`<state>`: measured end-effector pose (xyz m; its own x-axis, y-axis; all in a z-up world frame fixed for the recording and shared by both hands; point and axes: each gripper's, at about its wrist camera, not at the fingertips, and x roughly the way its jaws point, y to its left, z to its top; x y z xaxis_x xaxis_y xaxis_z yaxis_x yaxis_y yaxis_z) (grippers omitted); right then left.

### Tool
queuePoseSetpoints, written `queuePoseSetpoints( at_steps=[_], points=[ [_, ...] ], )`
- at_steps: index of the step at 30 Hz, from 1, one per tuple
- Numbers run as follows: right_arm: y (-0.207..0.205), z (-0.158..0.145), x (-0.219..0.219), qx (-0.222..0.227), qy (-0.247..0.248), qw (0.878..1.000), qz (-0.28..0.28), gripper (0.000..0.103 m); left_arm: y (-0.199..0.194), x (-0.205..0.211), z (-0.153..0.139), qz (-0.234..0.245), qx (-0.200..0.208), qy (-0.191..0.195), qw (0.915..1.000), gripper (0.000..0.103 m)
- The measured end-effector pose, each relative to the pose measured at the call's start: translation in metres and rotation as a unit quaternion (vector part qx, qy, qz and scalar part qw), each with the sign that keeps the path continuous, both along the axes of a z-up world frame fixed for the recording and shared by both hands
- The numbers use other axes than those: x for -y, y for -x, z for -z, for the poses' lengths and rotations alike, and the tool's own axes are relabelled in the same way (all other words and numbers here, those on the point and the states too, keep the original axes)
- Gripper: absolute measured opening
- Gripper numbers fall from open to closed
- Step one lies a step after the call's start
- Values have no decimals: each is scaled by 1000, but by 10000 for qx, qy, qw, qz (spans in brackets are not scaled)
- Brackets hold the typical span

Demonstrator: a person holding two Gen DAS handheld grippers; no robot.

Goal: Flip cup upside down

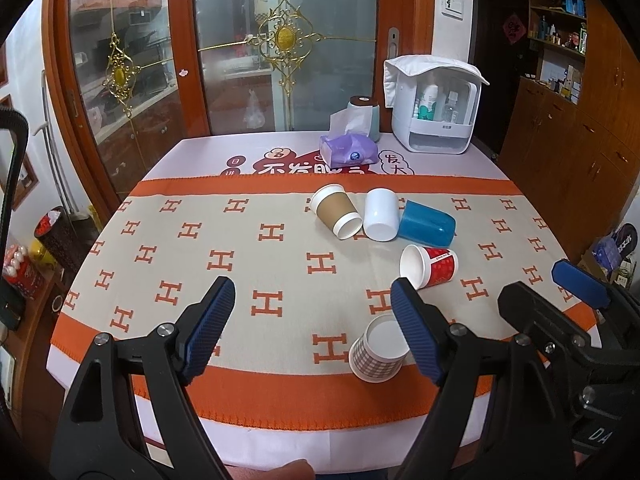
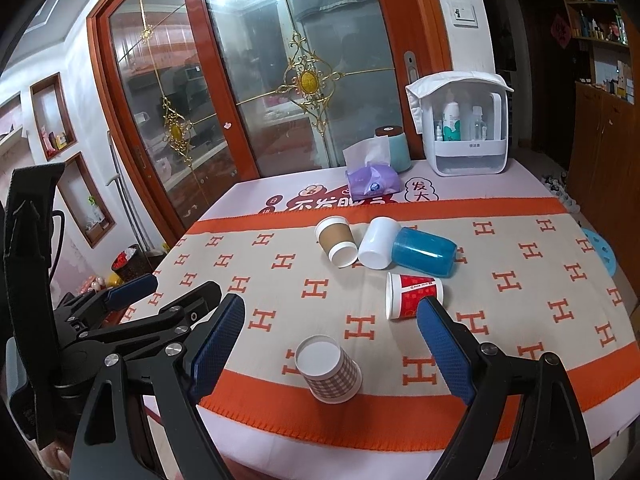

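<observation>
Several cups are on the patterned cloth. A checked paper cup (image 1: 378,350) (image 2: 330,370) stands upside down near the front edge. A red paper cup (image 1: 430,266) (image 2: 412,296) lies on its side, as do a brown paper cup (image 1: 337,210) (image 2: 336,240), a white cup (image 1: 381,214) (image 2: 377,243) and a blue cup (image 1: 426,224) (image 2: 424,252). My left gripper (image 1: 312,334) is open and empty, above the cloth left of the checked cup. My right gripper (image 2: 332,344) is open and empty, its fingers either side of the checked cup and above it.
A purple tissue pack (image 1: 349,153) (image 2: 372,182), a teal canister (image 1: 366,114) (image 2: 394,148) and a white storage box (image 1: 434,106) (image 2: 464,126) stand at the table's far side. Glass sliding doors (image 1: 240,48) are behind. Wooden cabinets (image 1: 568,112) stand at right.
</observation>
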<state>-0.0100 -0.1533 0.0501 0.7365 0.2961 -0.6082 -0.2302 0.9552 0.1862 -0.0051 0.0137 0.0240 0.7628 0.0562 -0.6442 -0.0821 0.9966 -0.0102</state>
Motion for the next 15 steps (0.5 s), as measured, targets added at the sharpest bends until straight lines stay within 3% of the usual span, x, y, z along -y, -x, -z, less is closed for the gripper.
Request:
queuePoseSetpoints(
  at_steps=[15],
  points=[
    [-3, 1, -1, -16, 16, 10000, 16, 89, -2, -4, 4, -28, -50, -2, 10000, 78]
  ],
)
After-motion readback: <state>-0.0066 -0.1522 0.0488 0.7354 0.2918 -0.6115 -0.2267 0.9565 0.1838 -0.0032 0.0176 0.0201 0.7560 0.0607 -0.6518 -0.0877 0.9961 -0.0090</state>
